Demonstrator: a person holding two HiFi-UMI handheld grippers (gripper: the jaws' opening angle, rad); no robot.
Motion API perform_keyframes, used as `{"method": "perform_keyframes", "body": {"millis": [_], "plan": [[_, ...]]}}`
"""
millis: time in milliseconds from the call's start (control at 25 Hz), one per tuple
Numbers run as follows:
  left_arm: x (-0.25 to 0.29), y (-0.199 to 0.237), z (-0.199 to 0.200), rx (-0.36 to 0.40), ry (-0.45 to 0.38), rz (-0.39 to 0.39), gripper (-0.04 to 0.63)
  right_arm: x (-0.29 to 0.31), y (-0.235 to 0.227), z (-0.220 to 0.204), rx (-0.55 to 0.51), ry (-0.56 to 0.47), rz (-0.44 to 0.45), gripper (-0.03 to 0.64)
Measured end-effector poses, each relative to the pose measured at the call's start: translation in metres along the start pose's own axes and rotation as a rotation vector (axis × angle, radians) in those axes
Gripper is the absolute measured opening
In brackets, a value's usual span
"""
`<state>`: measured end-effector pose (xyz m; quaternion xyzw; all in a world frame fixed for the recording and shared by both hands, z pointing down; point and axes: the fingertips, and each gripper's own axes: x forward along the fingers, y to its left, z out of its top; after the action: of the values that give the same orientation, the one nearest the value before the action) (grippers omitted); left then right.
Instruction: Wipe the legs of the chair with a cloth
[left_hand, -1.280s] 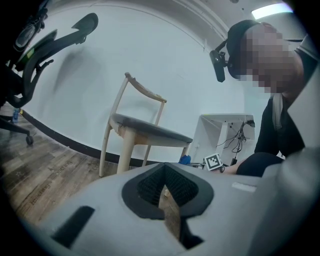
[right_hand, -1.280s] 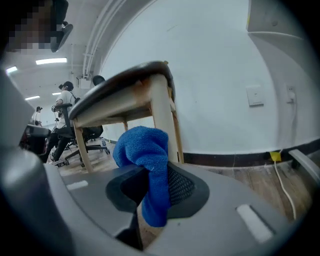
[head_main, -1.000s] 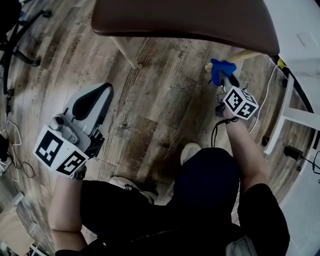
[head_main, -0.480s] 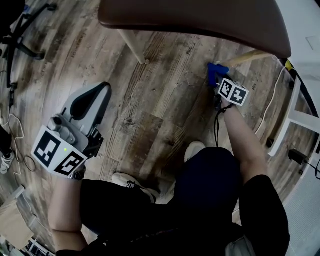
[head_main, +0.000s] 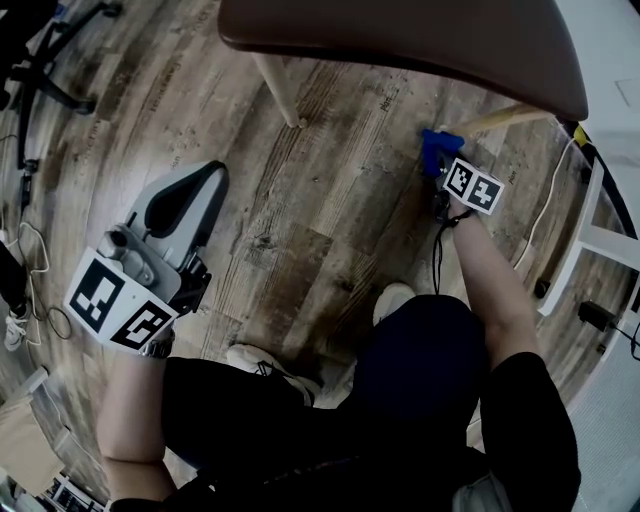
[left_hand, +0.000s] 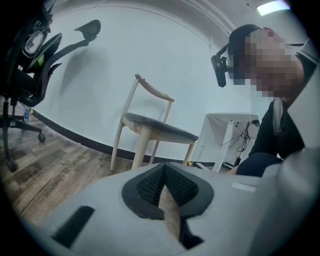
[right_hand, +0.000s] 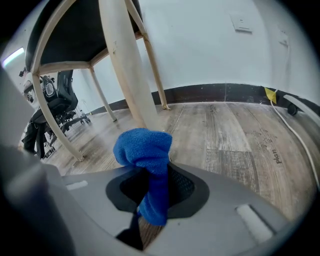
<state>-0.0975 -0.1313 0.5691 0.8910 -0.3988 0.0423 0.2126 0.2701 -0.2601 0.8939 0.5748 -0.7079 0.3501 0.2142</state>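
Note:
The chair's brown seat (head_main: 400, 40) fills the top of the head view, with pale wooden legs (head_main: 280, 95) under it. My right gripper (head_main: 447, 168) is shut on a blue cloth (head_main: 437, 150) at the low end of the right-hand leg (head_main: 505, 118). In the right gripper view the bunched cloth (right_hand: 145, 150) sticks up between the shut jaws of that gripper (right_hand: 155, 187), against the leg (right_hand: 125, 65) just ahead. My left gripper (head_main: 185, 200) hangs shut and empty over the floor at the left, away from the chair. Its own view shows the left gripper (left_hand: 164, 192) facing another chair (left_hand: 150, 127).
An office chair base (head_main: 40, 60) stands at the top left. A white table frame (head_main: 600, 235) and cables (head_main: 545, 215) lie along the right wall. The person's shoes (head_main: 395, 300) rest on the wood floor below the grippers.
My right gripper has shifted a little left and down with the cloth, staying at the foot of the chair leg. The left gripper has barely moved.

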Motion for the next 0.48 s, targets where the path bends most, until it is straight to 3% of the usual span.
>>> {"method": "perform_keyframes", "body": {"millis": [480], "plan": [[-0.006,-0.005,0.006,0.001,-0.027,-0.016,0.005,-0.091,0.027,0.081,-0.019,-0.201,0.082,0.091]]}}
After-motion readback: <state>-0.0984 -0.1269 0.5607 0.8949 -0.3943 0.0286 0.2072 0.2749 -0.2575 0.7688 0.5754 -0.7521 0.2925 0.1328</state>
